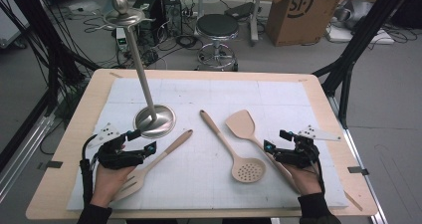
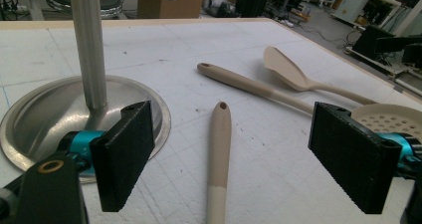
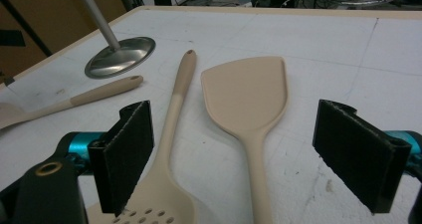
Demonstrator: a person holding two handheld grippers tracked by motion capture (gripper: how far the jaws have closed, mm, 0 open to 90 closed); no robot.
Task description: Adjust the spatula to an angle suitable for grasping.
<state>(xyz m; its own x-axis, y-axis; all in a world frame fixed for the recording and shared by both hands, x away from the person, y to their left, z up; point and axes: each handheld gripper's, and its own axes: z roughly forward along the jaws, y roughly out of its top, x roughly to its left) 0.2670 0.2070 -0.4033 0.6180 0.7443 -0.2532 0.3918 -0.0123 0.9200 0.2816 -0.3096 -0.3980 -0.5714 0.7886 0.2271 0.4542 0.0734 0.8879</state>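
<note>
A steel stand (image 1: 154,119) with a round base and a tall pole stands left of centre on the white mat (image 1: 278,92). Three beige utensils lie on the mat: a slotted turner (image 1: 149,164), a perforated skimmer (image 1: 247,170) and a solid spatula (image 1: 241,123). My left gripper (image 1: 142,142) rests low beside the stand's base, open. In the left gripper view the turner's handle (image 2: 219,144) lies between the wide jaws of that gripper (image 2: 236,139), untouched. My right gripper (image 1: 276,139) is open over the spatula's handle. In the right gripper view the spatula (image 3: 249,94) lies between the spread jaws of that gripper (image 3: 249,149), with the skimmer (image 3: 171,129) by the left jaw.
The mat covers a wooden table (image 1: 79,129). Beyond its far edge stand a black stool (image 1: 217,27), a cardboard box (image 1: 301,10) and tangled cables on the floor. Black frame legs (image 1: 348,59) rise at the right.
</note>
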